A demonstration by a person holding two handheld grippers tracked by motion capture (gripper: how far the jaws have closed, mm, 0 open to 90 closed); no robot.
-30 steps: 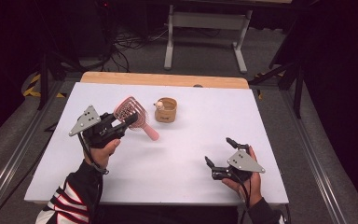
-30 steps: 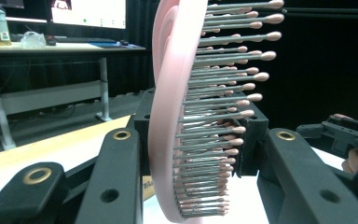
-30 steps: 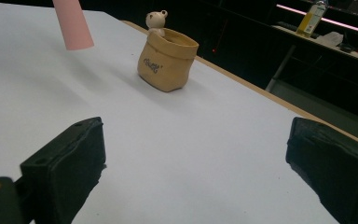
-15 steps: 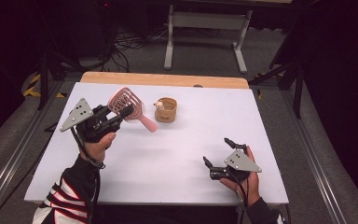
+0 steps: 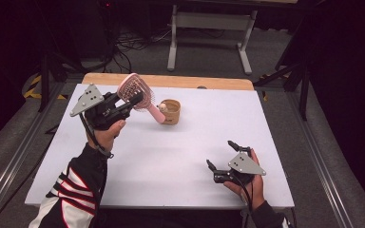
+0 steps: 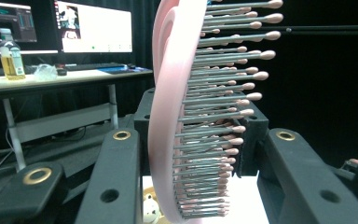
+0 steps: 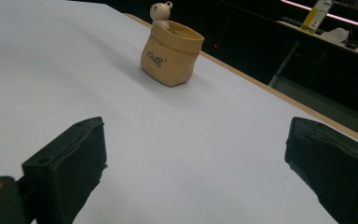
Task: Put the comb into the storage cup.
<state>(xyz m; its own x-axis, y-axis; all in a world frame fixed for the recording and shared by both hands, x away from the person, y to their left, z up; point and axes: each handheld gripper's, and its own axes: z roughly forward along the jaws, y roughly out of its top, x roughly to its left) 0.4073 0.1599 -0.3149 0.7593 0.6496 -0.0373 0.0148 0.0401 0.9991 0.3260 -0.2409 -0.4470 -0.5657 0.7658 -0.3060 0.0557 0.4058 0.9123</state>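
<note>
pink hairbrush [image 5: 136, 92] with metal bristles clamped in left gripper [image 5: 123, 105], handle tip in tan pouch-shaped cup [image 5: 171, 112], right gripper [image 5: 222, 154] wide open

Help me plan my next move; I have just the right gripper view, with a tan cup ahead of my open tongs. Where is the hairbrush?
Observer: The pink hairbrush is off the table, clamped by its head in the left tongs.
Operator: Which way does its handle point?
Observer: It slants down toward the cup, on the side where the bear figure sits.
Operator: And the bristles?
Observer: In the left gripper view the bristles stick out sideways, toward the jaw at that view's right.
</note>
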